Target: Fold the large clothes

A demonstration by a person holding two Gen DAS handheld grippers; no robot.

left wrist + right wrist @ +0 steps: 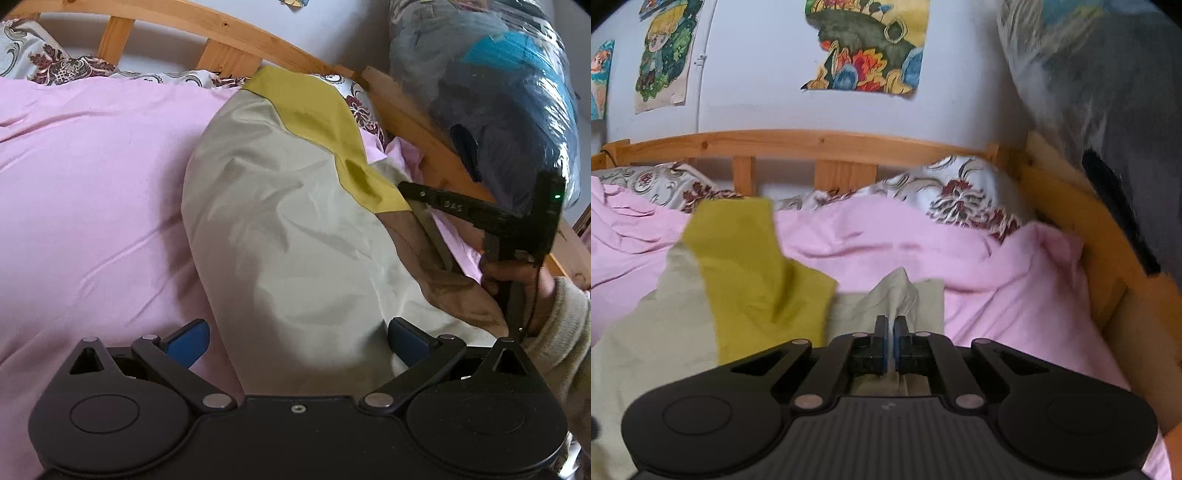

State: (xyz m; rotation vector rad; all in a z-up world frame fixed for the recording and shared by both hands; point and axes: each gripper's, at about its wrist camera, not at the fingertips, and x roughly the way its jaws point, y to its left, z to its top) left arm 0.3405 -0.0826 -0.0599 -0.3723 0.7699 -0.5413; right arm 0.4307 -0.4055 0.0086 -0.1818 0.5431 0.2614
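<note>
On the pink sheet (92, 184) lay the grey-and-yellow garment (288, 229). Its edge was pinched between the closed right gripper (891, 343); the left gripper (297, 341) gaped empty over it. A fold seemed begun; next, carry that edge across.

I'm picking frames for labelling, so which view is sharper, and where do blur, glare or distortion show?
Left wrist view: sharper; the pale grey garment with a yellow band is crisp, the wooden bed rail bows from fisheye, and the clear plastic bag of clothes shows glare. Right wrist view: motion-blurred throughout, soft on the garment; the right gripper stays fairly sharp.
</note>
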